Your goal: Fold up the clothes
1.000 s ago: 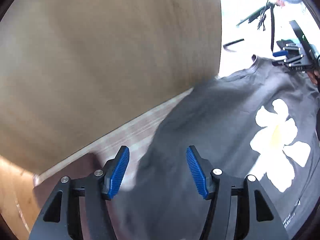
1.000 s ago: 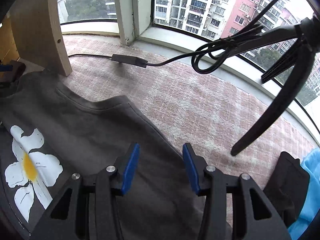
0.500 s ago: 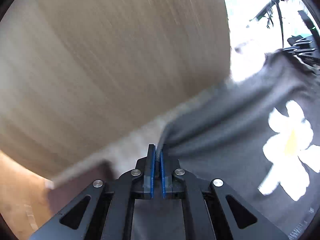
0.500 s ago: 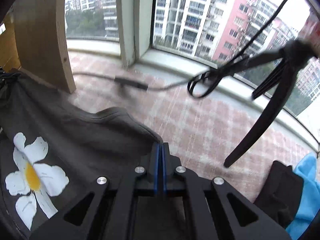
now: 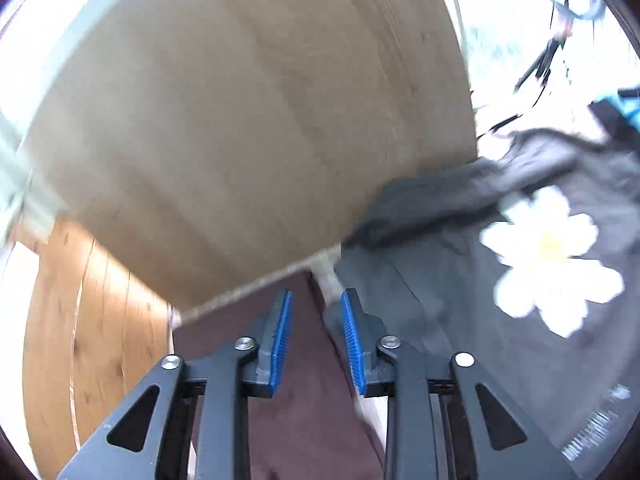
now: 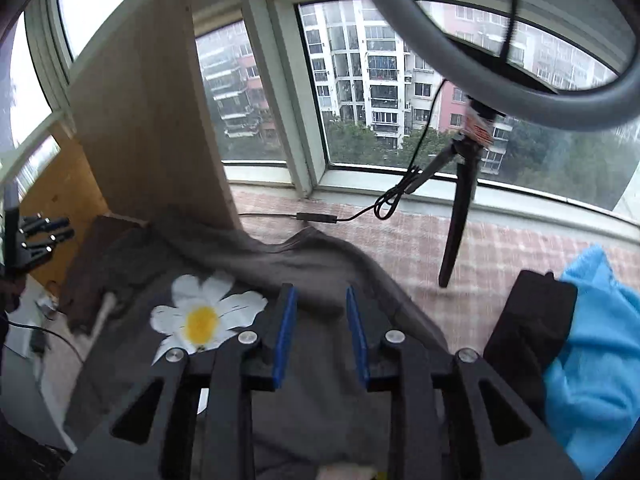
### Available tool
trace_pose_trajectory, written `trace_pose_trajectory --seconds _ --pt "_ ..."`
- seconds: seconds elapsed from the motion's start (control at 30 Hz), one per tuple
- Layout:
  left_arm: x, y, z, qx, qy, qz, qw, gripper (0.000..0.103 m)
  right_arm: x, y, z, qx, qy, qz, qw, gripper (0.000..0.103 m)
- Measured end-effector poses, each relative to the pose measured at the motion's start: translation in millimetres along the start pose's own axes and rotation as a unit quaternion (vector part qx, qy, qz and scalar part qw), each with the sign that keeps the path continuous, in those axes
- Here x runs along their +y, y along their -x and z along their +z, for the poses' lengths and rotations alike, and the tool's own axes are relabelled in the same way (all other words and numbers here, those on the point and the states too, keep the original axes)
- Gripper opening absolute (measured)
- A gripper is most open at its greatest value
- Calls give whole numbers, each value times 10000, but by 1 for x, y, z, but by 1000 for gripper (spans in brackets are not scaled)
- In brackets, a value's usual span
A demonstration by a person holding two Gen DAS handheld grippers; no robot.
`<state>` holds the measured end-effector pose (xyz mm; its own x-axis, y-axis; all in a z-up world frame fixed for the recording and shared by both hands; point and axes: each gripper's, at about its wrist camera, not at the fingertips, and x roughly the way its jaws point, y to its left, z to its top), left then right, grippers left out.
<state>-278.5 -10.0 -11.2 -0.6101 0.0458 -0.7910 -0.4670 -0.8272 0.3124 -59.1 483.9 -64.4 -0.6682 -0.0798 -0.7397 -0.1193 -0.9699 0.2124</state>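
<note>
both grippers, left (image 5: 316,340) and right (image 6: 320,336), had parted and let go; the shirt (image 6: 320,392) seemingly lay with sleeves folded in.

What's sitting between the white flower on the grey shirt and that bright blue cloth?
In the right wrist view, the right gripper and a black garment lie between the flower and the blue cloth.

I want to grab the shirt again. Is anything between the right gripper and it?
Nothing visible. The right gripper hangs open right over the grey shirt, with only shirt fabric showing between its fingers. The tripod and blue cloth sit off to the side.
</note>
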Motion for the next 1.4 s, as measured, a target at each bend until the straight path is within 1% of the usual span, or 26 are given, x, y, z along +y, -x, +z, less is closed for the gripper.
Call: trace_pose_trajectory --seconds 0.07,0.13,0.2,0.23,0.3,0.37,0.4,0.47,0.57,0.6,0.67,0.77,0.83,0.87,0.9,0.93,0.97,1.07,1.23,1.37,1.4 --pt "13 33 -30 12 311 -222 9993 34 2 33 -34 48 -258 228 9994 26" --pt "3 56 -55 143 468 -323 9983 34 5 67 -67 97 -516 454 9976 26" --pt "-13 69 -80 396 594 -388 9967 34 7 81 -110 337 -498 320 9977 26" --pt "-18 72 -102 548 654 -450 9953 33 7 90 -134 463 -531 249 9972 26" --pt "-26 81 -148 866 786 -738 9904 33 6 91 -181 792 -777 264 9935 26" --pt "-40 87 -192 1156 971 -1138 9820 33 6 86 -226 1077 -1024 302 9884 26" --pt "-47 88 -212 1309 1076 -1364 9761 33 7 86 -247 1212 -1121 270 9859 26" --pt "-65 87 -248 1558 1243 -1680 9654 32 6 75 -281 1487 -1325 155 9798 26" --pt "-87 89 -284 1888 1333 -2105 9499 32 6 69 -316 1726 -1554 259 9723 26" --pt "-94 86 -294 1980 1333 -2210 9456 32 6 69 -323 1759 -1587 226 9713 26" --pt "-107 81 -311 2177 1327 -2293 9394 33 7 71 -334 1785 -1574 236 9710 26" --pt "-118 73 -323 2368 1403 -2420 9304 33 7 78 -344 1792 -1588 201 9707 26" --pt "-124 72 -326 2402 1452 -2491 9269 33 8 81 -349 1765 -1583 188 9713 29" --pt "-127 74 -327 2378 1440 -2493 9277 30 9 83 -351 1737 -1584 183 9718 31" --pt "-131 76 -328 2361 1428 -2497 9282 19 10 83 -354 1733 -1570 224 9720 34" --pt "-135 78 -330 2370 1419 -2513 9276 12 12 83 -356 1742 -1510 207 9729 35" --pt "-139 81 -331 2361 1412 -2501 9283 7 14 84 -358 1751 -1449 190 9737 35" --pt "-146 90 -330 2296 1375 -2436 9322 6 15 82 -365 1760 -1335 167 9751 35" --pt "-142 110 -333 2160 1509 -2515 9313 6 15 72 -378 1808 -1204 233 9758 35" --pt "-142 109 -334 2103 1511 -2530 9322 6 19 64 -381 1644 -1062 359 9800 35" --pt "-143 111 -333 2067 1521 -2528 9329 6 21 62 -380 1625 -1022 365 9807 32"
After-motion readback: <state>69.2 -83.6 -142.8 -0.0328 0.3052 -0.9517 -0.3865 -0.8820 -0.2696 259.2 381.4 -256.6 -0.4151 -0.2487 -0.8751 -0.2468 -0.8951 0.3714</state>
